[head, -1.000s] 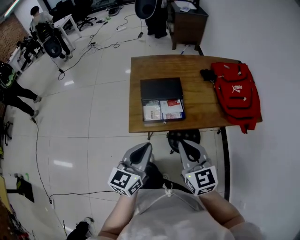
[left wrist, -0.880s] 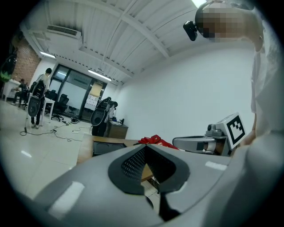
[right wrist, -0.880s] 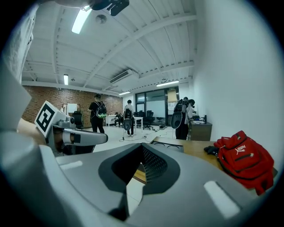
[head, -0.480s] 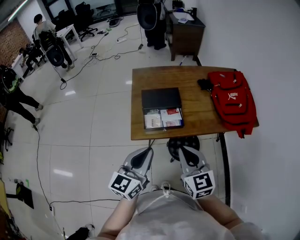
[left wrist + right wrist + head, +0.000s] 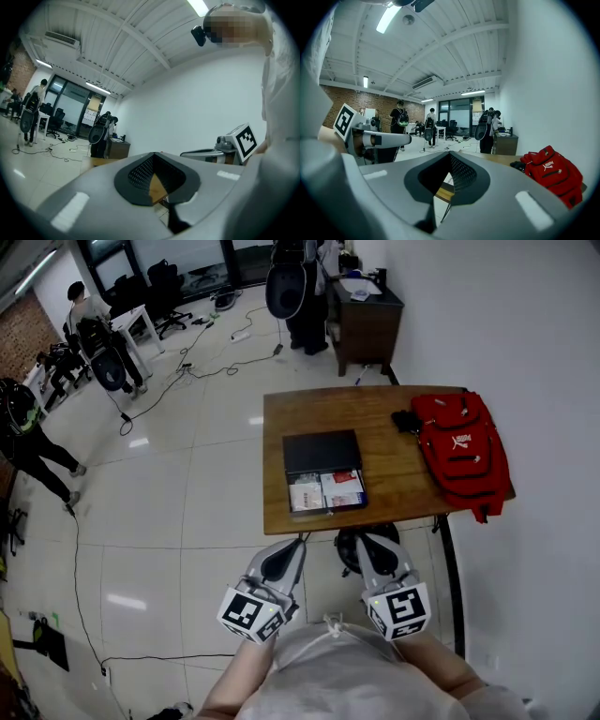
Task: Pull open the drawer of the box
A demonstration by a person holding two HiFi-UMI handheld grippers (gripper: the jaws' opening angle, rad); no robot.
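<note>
While the left gripper [image 5: 295, 546] and the right gripper [image 5: 364, 540], two in all, hang close to the person's body and short of the table, each has its jaws pressed together on nothing; one black box [image 5: 322, 452] lies on the single wooden table [image 5: 394, 486], near its front edge; the box's long side runs along that edge, and its one drawer [image 5: 326, 491] stands pulled out toward the person; flat printed packets lie in the drawer, white at the left, red-marked at the right, too small to count; one red backpack [image 5: 461, 451] lies at the table's right end, apart from the box, with one small black thing [image 5: 405, 420] just beside it.
</note>
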